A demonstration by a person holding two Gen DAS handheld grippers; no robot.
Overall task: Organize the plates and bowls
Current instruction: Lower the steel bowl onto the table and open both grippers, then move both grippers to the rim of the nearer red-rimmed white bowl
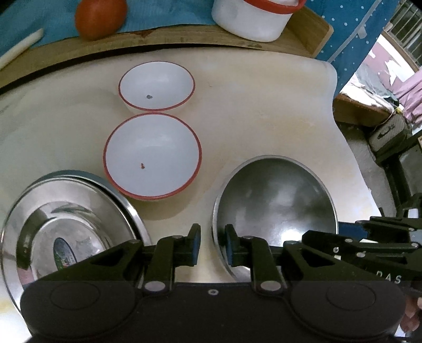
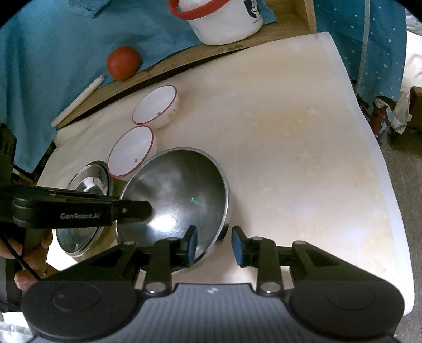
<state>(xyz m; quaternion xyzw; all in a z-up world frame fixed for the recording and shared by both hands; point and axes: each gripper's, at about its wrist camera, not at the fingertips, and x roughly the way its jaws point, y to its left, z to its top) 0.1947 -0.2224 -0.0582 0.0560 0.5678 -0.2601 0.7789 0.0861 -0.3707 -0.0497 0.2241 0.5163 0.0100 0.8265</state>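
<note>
A dull steel bowl [image 1: 277, 200] [image 2: 179, 190] stands on the white table. My left gripper [image 1: 212, 245] straddles the bowl's left rim, one pad inside and one outside; the outer pad stands clear of the rim, so it is open. My right gripper [image 2: 215, 245] straddles the opposite rim the same way, open, with a gap beside each pad. A shiny steel plate [image 1: 66, 227] [image 2: 84, 205] lies to the left. Behind it sit two red-rimmed white bowls, a near one [image 1: 153, 155] [image 2: 132, 150] and a far one [image 1: 157, 85] [image 2: 155, 108].
A wooden board [image 1: 303, 34] at the back carries a red-rimmed white mug [image 1: 250, 21] [image 2: 224, 21], a tomato [image 1: 100, 17] [image 2: 124, 63] and a white stick [image 2: 79, 100] on blue cloth. The table's edge [image 2: 390, 184] runs down the right. A hand [image 2: 29, 253] holds the left tool.
</note>
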